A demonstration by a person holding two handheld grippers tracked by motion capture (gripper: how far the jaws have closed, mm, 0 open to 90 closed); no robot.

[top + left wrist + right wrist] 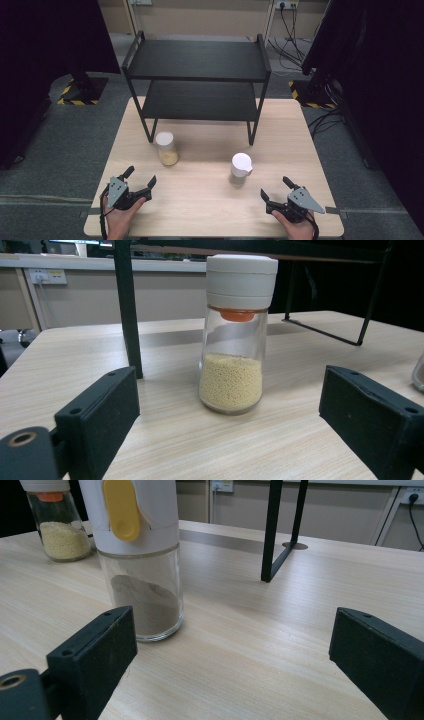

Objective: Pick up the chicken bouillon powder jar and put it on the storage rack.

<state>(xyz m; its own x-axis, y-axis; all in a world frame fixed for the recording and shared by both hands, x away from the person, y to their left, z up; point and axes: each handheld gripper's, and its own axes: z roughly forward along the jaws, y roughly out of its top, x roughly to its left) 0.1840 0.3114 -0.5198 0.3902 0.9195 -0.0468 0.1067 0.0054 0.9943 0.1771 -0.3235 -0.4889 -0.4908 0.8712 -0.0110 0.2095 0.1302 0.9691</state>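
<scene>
High view, near edge of the table (300, 125): you hold the left gripper (139, 182) and the right gripper (278, 189) low over the bare wood, each with its jaws spread wide and nothing between them. Just ahead of your left hand stands the jar of yellow grains (166, 148), upright, white cap on top, its long axis vertical; just ahead and slightly inward of your right stands the jar of grey-brown powder (240, 170), also upright, white cap with a yellow flip tab facing your right gripper view. The two jars are well apart, and both sit in front of the black two-tier rack (195, 75), whose shelves carry nothing. In the left gripper view the grain jar is centred between the open jaws, so a straight push forward looks enough; judged from the right gripper view, the powder jar sits toward the left jaw, so swing that hand across before you close. Aim to take each jar on the glass body below the cap, jaws level, and keep it vertical as you lift, since the contents are loose and the lower shelf gives little headroom.
</scene>
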